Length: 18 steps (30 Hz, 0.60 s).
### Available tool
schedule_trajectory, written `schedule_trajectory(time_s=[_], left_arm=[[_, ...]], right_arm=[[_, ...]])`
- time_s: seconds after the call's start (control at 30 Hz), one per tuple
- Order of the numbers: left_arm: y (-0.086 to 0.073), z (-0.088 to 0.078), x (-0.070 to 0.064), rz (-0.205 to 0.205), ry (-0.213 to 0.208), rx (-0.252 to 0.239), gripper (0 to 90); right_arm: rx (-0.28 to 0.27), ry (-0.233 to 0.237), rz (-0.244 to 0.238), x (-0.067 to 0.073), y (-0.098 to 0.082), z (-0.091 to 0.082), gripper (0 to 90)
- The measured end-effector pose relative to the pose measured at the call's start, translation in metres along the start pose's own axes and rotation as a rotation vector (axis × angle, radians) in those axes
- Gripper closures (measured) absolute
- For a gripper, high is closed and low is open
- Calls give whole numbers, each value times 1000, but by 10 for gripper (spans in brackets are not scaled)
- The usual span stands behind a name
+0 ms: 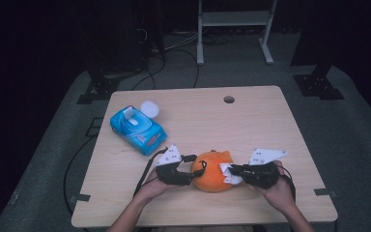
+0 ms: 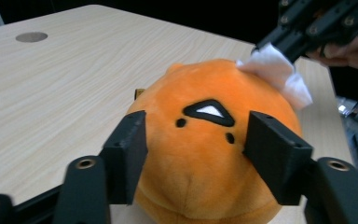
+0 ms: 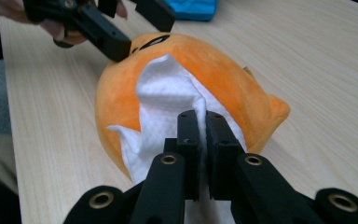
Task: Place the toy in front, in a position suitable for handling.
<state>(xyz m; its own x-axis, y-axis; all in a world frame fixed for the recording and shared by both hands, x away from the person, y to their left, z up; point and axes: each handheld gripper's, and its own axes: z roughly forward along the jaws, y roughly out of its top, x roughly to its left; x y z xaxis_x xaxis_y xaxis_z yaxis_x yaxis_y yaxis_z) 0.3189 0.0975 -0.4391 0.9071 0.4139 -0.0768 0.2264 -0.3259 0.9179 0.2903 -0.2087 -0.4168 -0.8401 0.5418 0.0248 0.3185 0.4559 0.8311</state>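
two tools work on one plush toy (image 1: 212,171), which sits near the front edge of the wooden bench (image 1: 251,121). the toy is round, soft and orange, with a small black and white mark on it. the left tool (image 1: 192,170) presses its jaws on both sides of the toy. the right tool (image 1: 231,170) is closed on one white wipe (image 1: 228,174), crumpled and pressed on the toy. farther back lies one blue wipes pack (image 1: 138,128); its print is too small to read. beside it is one white round lid (image 1: 149,108).
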Motion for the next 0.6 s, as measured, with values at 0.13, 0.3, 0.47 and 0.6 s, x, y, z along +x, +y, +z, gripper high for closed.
schedule_trajectory(time_s=[0.13,0.3,0.47,0.6], left_arm=[[-6,6,3,-25,24,13,451],[-8,7,7,-72,47,13,431],[-8,6,5,-51,42,19,436],[-7,4,5,-53,10,4,417]], right_arm=[[-32,27,-46,12,5,0,847],[-21,55,-99,24,9,8,845],[-37,37,-25,3,3,-1,845],[-44,26,55,-11,-3,-3,845]])
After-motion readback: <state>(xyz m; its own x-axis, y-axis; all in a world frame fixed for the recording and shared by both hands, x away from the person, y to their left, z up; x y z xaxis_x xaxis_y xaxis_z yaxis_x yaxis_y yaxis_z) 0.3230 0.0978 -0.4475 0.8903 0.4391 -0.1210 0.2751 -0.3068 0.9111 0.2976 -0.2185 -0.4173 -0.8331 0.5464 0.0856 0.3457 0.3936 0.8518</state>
